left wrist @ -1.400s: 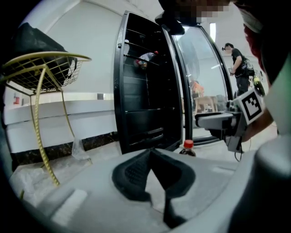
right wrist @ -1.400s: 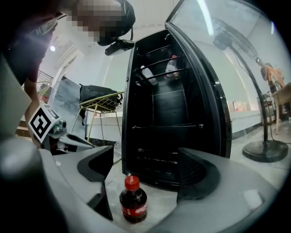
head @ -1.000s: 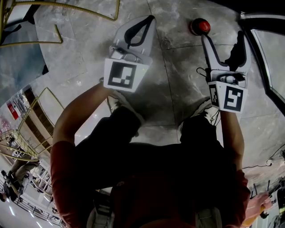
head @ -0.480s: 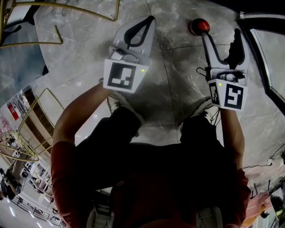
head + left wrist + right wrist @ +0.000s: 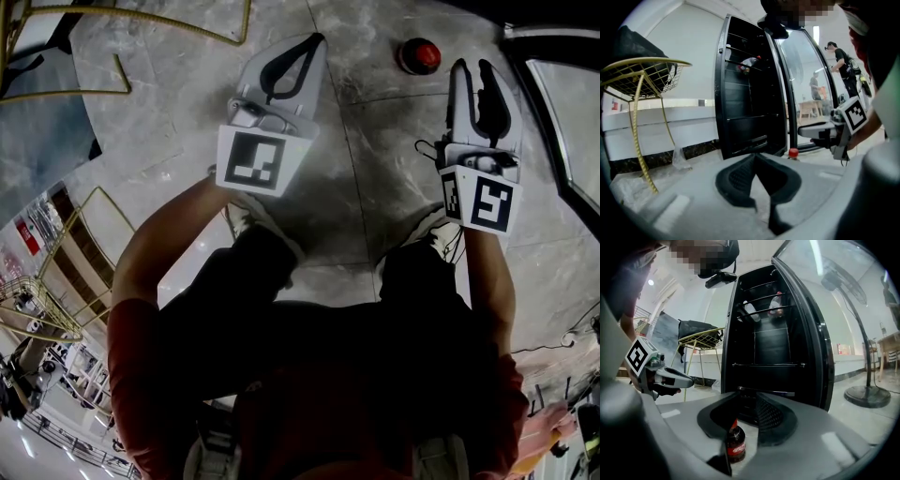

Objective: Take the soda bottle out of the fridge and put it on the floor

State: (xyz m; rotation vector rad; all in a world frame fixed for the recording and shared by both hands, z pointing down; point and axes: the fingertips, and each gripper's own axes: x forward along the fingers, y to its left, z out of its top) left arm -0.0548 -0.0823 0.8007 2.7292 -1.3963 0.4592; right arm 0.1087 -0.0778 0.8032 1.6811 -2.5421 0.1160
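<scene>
We see the soda bottle (image 5: 420, 54) upright on the floor (image 5: 375, 187), cap up; right tongs (image 5: 472, 66) just narrowed, released, empty; left tongs (image 5: 318, 39) clenched.

Both bare forearms reach forward over the knees, each hand holding its tongs almost level. The left tongs (image 5: 317, 39) have their jaws together at the tips. The right tongs (image 5: 471, 66) have just been closing; a narrow gap remains, nothing between the jaws.
</scene>
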